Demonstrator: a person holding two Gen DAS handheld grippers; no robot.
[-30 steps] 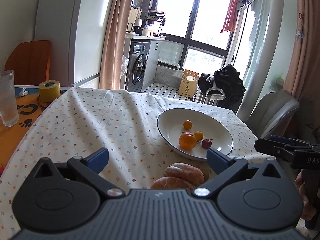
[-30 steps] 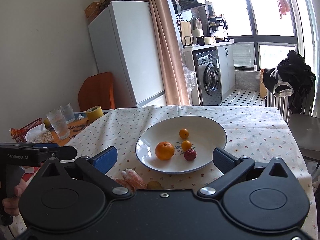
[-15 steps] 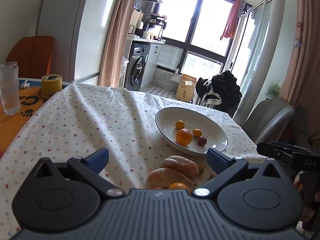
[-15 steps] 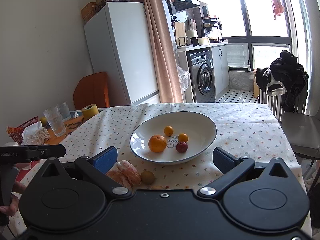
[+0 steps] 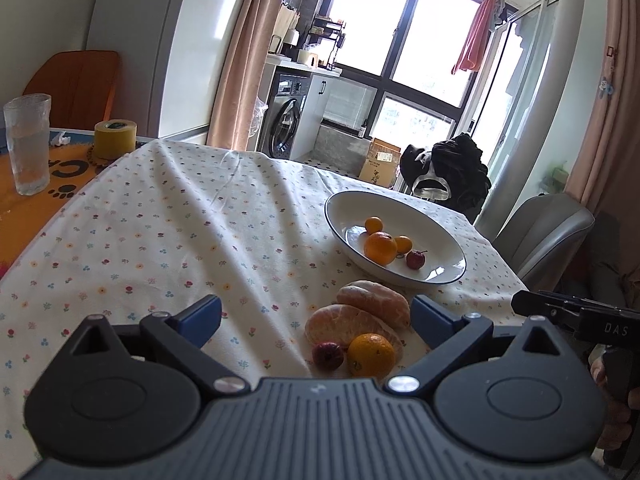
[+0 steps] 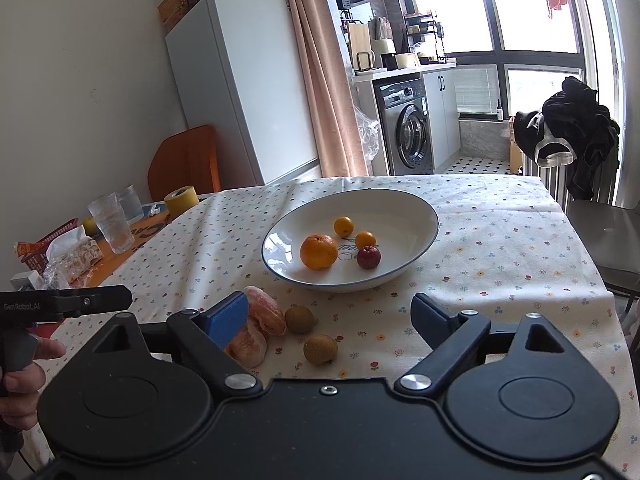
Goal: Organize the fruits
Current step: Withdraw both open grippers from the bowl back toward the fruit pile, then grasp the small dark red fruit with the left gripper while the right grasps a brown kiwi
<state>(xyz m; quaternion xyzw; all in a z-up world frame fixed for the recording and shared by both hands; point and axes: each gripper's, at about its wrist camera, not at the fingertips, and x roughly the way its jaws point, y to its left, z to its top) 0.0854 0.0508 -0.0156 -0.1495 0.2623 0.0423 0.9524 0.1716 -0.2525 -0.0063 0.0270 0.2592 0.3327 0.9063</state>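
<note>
A white bowl (image 5: pixel 436 246) on the flowered cloth holds a large orange (image 5: pixel 380 246), two small oranges and a red fruit (image 5: pixel 416 259). In front of it lie two peeled citrus pieces (image 5: pixel 374 300), a small orange (image 5: pixel 370 354) and a small red fruit (image 5: pixel 328 355). My left gripper (image 5: pixel 316 316) is open above and behind these loose fruits. My right gripper (image 6: pixel 328 318) is also open, with two brown round fruits (image 6: pixel 300 319) (image 6: pixel 320 349) between its fingers' lines and the peeled citrus (image 6: pixel 266 314) by its left finger. The bowl (image 6: pixel 400 216) sits beyond.
A water glass (image 5: pixel 28 144) and a yellow tape roll (image 5: pixel 115 138) stand at the far left on an orange mat. A red basket with snack bags (image 6: pixel 52 248) sits there too. A grey chair (image 5: pixel 548 236) stands past the table's right edge.
Both grippers have drawn back toward the near table edge. The small orange, the red fruit and the two brown fruits on the cloth have come into view. Both stay open.
</note>
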